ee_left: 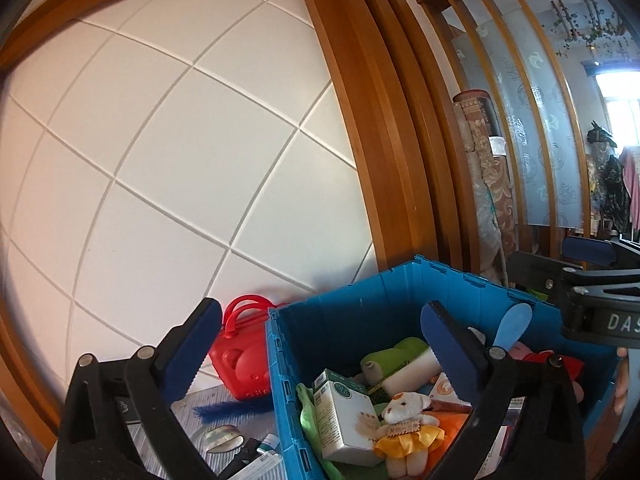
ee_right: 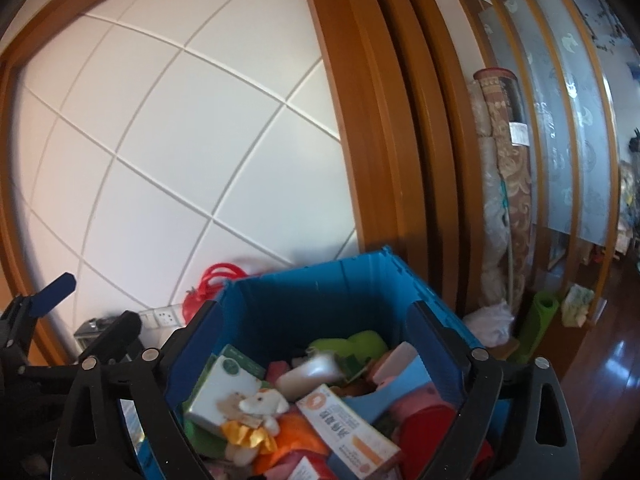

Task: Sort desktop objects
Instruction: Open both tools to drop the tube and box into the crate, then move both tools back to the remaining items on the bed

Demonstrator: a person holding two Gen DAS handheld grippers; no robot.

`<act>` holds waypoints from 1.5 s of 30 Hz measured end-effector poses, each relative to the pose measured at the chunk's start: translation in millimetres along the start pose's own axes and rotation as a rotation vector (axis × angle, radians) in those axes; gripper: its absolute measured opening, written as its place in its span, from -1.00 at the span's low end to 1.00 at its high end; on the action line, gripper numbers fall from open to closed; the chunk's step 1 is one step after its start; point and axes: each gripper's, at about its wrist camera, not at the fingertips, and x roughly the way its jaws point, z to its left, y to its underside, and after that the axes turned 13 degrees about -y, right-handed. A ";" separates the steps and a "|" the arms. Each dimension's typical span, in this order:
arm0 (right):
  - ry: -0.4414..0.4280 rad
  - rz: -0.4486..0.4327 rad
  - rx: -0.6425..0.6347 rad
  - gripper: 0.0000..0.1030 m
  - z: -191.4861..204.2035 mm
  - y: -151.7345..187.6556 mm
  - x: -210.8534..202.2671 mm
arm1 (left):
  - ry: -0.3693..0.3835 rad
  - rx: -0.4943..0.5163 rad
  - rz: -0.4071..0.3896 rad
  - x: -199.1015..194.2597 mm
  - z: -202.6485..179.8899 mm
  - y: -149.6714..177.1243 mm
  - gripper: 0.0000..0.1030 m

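A white panelled wall (ee_left: 168,152) crossed by diagonal grooves fills most of both views, framed in warm brown wood trim (ee_left: 372,128). To its right stands a wooden-slatted screen of frosted glass (ee_right: 560,128) (pale round motifs on the panes), with rolled patterned carpets (ee_right: 508,184) leaning against it. A glossy dark wood floor (ee_right: 600,364) reflects daylight, and a bright window (ee_left: 618,92) glows at the far right.

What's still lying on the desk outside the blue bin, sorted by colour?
Left wrist view only; the fingers hide part of the desk.
Red: 1, bag
Blue: 1, feather
Pale patterned: 1, oval piece
White: 1, tube
Total: 4 that I can make out beside the bin.
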 end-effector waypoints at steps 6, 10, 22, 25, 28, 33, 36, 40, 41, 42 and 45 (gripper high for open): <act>-0.019 0.002 0.004 0.83 8.9 3.6 -3.9 | -0.023 -0.018 0.010 -3.7 9.9 1.6 0.97; -0.035 0.008 -0.008 0.84 22.3 7.3 -3.9 | -0.038 -0.029 0.014 -6.1 21.2 4.6 0.97; -0.101 0.056 -0.029 0.87 77.5 31.6 13.0 | -0.092 -0.094 0.074 -14.5 92.5 53.1 0.97; -0.123 0.066 -0.031 0.93 100.0 44.4 20.6 | -0.122 -0.107 0.090 -22.1 125.7 82.5 0.97; -0.152 0.087 -0.035 0.93 131.4 59.1 35.9 | -0.164 -0.104 0.105 -28.0 169.9 115.2 0.97; -0.194 0.129 -0.032 0.93 185.3 84.2 70.6 | -0.253 -0.071 0.151 -24.1 249.6 157.2 0.97; -0.213 0.162 -0.024 0.93 219.1 102.7 93.4 | -0.288 -0.043 0.168 -21.1 296.0 178.3 0.97; -0.227 0.185 -0.014 0.93 253.0 126.4 115.4 | -0.300 0.021 0.184 -15.1 339.0 207.3 0.97; -0.231 0.200 -0.010 0.93 261.1 133.7 121.3 | -0.287 0.035 0.199 -11.9 346.8 215.2 0.97; -0.233 0.216 -0.009 0.93 267.6 139.9 127.0 | -0.280 0.045 0.206 -9.6 351.3 222.0 0.97; -0.234 0.268 -0.025 0.93 284.1 160.1 144.8 | -0.246 0.094 0.228 -2.6 360.1 254.1 0.97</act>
